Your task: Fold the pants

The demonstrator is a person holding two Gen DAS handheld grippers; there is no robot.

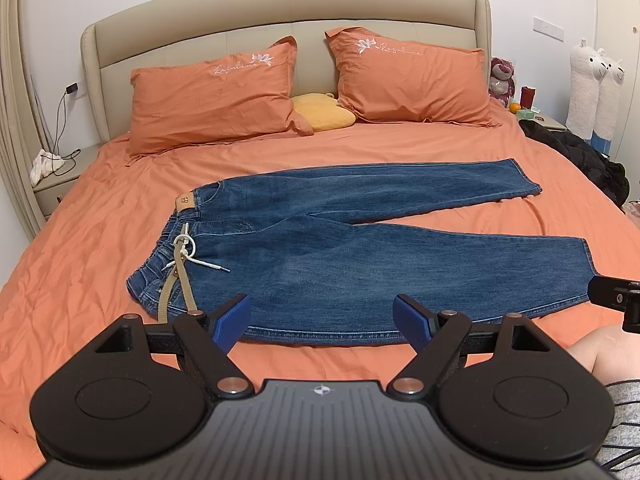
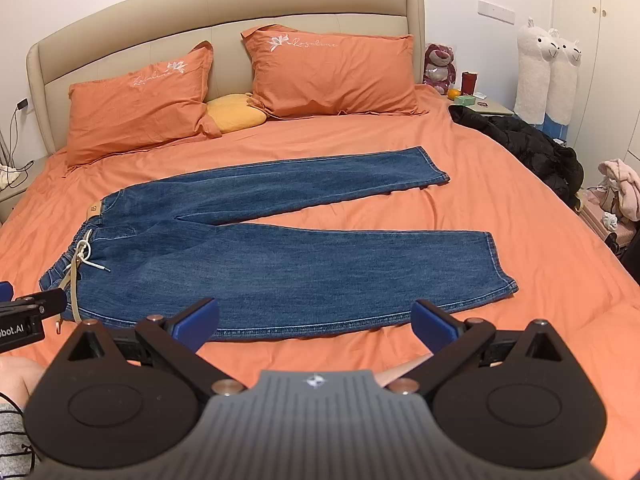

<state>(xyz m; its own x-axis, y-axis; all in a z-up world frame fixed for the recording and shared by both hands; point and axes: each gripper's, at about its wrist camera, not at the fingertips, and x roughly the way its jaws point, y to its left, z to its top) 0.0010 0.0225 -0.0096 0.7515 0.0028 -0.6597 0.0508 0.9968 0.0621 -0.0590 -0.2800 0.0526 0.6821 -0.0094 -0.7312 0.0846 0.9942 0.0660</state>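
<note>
Jeans (image 1: 340, 248) lay spread flat on the orange bedsheet (image 1: 100, 240), unfolded, just ahead of both sets of jaws; waistband lay ahead-left of them, hems ahead-right. Left gripper (image 1: 322, 322) jaws apart, empty, over the near seam. Right gripper (image 2: 316, 326) jaws apart, empty, near the same edge. Suggested step: pinch near leg at waist and hem together, lift evenly, lay onto far leg, seams aligned. Drawstring (image 1: 182, 256) trailed loose and could snag. Pillows (image 1: 212, 96) and black jacket (image 2: 528, 144) sat well beyond, not obstructing.
</note>
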